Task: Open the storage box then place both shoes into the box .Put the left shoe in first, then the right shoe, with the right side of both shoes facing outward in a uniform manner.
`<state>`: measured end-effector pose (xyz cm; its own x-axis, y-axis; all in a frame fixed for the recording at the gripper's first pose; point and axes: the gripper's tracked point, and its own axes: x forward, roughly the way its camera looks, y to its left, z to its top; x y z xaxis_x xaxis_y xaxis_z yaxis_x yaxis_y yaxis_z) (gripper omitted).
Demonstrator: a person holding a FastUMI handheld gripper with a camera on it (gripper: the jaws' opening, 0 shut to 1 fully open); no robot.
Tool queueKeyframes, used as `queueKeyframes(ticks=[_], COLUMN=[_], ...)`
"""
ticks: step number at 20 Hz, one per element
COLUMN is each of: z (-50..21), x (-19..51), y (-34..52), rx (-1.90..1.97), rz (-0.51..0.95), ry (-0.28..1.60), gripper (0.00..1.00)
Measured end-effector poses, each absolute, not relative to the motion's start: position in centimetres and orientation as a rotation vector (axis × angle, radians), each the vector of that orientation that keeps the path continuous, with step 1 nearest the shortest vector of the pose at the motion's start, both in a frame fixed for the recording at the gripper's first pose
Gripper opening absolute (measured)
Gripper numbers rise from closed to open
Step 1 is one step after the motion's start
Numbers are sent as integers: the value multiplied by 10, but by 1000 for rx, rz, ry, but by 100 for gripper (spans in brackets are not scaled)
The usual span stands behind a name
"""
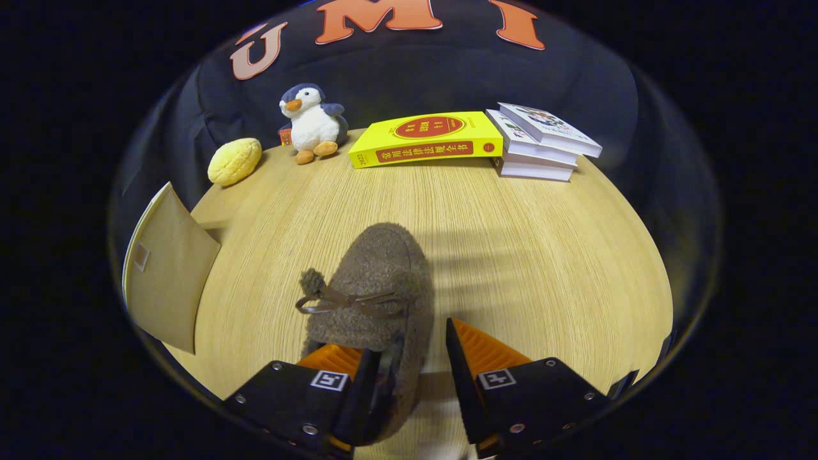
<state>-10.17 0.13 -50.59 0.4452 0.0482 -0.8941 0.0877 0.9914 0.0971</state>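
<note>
One shoe (377, 281) between open tool (409, 370) fingers; three stacked books (543, 144).

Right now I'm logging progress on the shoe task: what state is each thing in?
gripper: open, fingers either side of the shoe's heel, right one apart from it.
fuzzy brown shoe: on the table, toe pointing away, bow tied.
beige box flap: swung open.
yellow book: lying flat, closed.
white books: stacked, closed.
plush penguin: upright.

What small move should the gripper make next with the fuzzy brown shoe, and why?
Probably close the fingers. The gripper stands open, one finger inside the fuzzy brown shoe and the other outside its side wall, with a gap left. The shoe seems to rest on the wooden table.
</note>
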Motion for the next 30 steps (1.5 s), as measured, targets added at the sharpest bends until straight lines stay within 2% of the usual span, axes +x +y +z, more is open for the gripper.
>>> queueKeyframes(ticks=[1,2,6,8,19,30], z=[-506,-507,-511,-510,-397,-302], x=[-95,-92,-90,-93,-70,-23], y=[5,3,-4,-1,38,207], rx=[140,125,71,111,181,260], rz=[-20,-33,-93,-98,-176,-7], ry=[1088,1068,1037,1055,1009,988], gripper=[54,40,9,5,4,4])
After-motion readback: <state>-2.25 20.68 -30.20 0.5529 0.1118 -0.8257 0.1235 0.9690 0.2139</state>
